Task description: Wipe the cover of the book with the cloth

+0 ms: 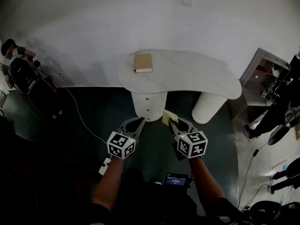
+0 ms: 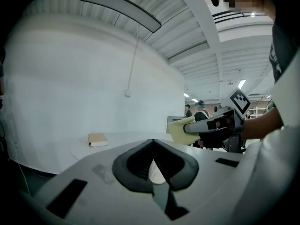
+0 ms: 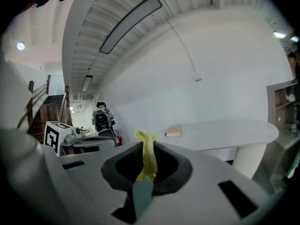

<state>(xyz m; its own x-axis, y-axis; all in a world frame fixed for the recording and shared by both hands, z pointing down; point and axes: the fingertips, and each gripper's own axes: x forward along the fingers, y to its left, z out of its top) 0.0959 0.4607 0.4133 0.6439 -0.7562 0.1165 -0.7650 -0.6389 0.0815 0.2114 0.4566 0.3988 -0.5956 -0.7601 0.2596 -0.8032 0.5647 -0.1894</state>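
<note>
At centre of head view: white table [image 1: 197, 76], book [image 1: 143, 63] flat near its left end, nothing touching it. Lower centre: left gripper [image 1: 139, 121], jaws pressed together, nothing between them. Just right of it: right gripper [image 1: 171, 122], jaws pinching yellow cloth [image 1: 168, 116], with fold sticking out past tips. Both grippers in air over dark floor [image 1: 93, 111], short of table, well apart from book. Right gripper view: book just right of cloth, farther off.
</note>
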